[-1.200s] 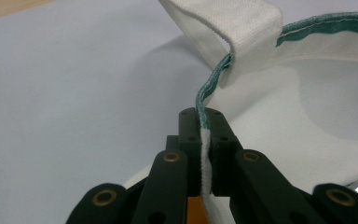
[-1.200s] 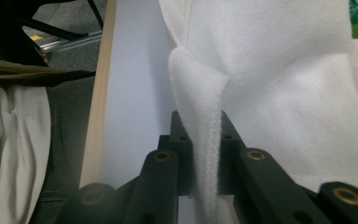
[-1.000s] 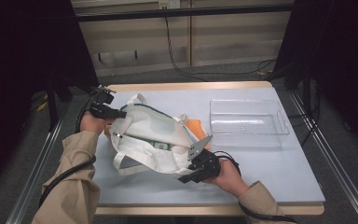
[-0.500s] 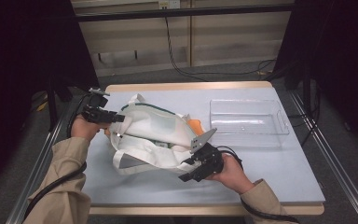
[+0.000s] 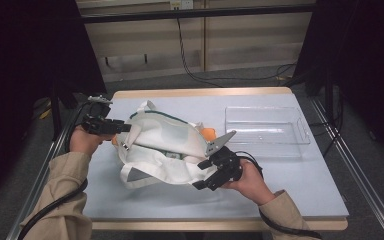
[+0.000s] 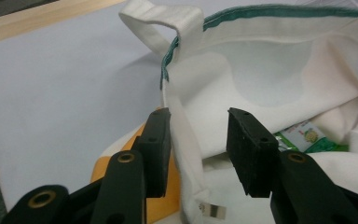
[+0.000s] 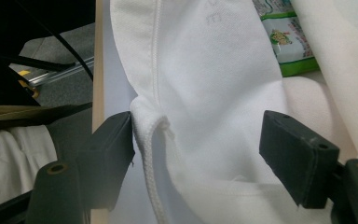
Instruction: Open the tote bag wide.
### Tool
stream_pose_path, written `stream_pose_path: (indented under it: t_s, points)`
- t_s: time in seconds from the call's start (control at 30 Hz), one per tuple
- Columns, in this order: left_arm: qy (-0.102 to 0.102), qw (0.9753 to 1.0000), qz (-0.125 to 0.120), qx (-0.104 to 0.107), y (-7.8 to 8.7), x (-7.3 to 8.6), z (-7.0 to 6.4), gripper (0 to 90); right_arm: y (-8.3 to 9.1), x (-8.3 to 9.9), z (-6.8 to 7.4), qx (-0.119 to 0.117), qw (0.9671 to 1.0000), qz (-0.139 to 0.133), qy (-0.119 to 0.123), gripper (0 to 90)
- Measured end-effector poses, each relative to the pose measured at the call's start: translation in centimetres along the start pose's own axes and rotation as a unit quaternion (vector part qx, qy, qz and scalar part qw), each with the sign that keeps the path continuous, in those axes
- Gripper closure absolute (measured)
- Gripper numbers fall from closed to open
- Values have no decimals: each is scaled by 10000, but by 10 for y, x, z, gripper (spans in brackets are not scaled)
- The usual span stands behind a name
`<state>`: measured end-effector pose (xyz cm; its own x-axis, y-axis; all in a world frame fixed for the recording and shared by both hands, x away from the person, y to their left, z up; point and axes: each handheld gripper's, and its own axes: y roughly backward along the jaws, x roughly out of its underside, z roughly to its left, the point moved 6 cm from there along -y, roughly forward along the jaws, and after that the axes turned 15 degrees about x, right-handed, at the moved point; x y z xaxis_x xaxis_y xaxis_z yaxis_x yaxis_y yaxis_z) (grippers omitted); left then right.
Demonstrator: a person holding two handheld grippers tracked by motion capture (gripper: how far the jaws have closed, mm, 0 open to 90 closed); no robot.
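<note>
Open tabletop (image 5: 290,185) along the lower right of the high view, free for passing. Bare surface also at upper centre, between the white bag (image 5: 165,145) and the far wooden edge. Blocked at centre left by the bag itself, slumped and spread wide. Blocked at upper right by a clear plastic tray (image 5: 266,131), just beside the bag's right end. An orange item (image 5: 208,133) wedged in the narrow gap between bag and tray, so little room there. In the left gripper view, a loose handle (image 6: 163,18) arching at upper centre, with clear table to its left. Inside the bag mouth, a green packet (image 6: 307,137), perhaps leaving some room above it.
</note>
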<state>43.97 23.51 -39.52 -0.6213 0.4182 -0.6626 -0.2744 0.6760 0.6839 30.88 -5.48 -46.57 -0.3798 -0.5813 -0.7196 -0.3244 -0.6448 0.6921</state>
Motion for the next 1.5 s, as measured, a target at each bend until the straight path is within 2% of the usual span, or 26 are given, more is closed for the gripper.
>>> stream_pose_path:
  t_s: [0.23,0.33,0.4,0.47,0.57,0.6,0.73,0.77,0.83,0.93,1.07,1.13,1.17,1.2,1.23,1.33,1.37,1.4,1.5]
  points:
    - [-154,9998,95,41,3,-7,-10,593,4,-4,-4,139,9999,-76,-48,254]
    - [-153,9998,94,117,2,-8,-17,593,5,-6,-4,115,9997,-114,-162,255]
    - [-241,9995,150,127,2,-8,-20,593,6,-7,-5,224,9997,-48,-125,255]
    - [-216,9995,106,189,1,-8,-24,591,9,-12,-8,315,9994,-51,-116,255]
    - [-291,9992,141,239,1,-8,-29,593,13,-16,-9,320,9994,-90,-127,258]
    - [-412,9986,228,236,1,-8,-30,592,14,-18,-11,387,9991,-97,-107,258]
    - [-473,9982,236,293,-2,-7,-34,593,13,-22,-14,483,9987,-166,-94,263]
    - [-451,9981,217,368,-4,-6,-35,594,12,-22,-16,534,9984,-130,-101,263]
    - [-463,9980,219,366,-6,-4,-36,601,11,-23,-18,566,9982,-106,-160,269]
    - [-527,9975,245,389,-9,-2,-39,619,10,-26,-21,612,9979,-126,-194,289]
    - [-576,9966,246,538,-14,-2,-45,632,9,-33,-24,619,9979,-136,-148,319]
    - [-646,9964,229,502,-17,-2,-46,634,8,-35,-25,638,9978,-120,-131,327]
    - [-619,9962,243,563,-18,-2,-47,636,8,-37,-25,641,9978,-115,-129,329]
    - [-575,9967,189,538,-20,-2,-48,639,7,-40,-27,663,9977,-102,-91,343]
    - [-641,9960,263,566,-20,-2,-48,645,6,-41,-28,677,9976,-108,-74,353]
    - [-623,9961,235,574,-25,-1,-49,660,5,-42,-29,690,9976,-102,-48,372]
    - [-659,9957,278,586,-27,0,-50,688,4,-44,-31,694,9975,-94,-44,416]
    - [-659,9957,278,586,-27,0,-50,694,4,-44,-31,694,9975,-94,-44,416]
    - [-686,9954,307,601,-31,3,-52,707,2,-47,-33,728,9972,-141,-67,494]
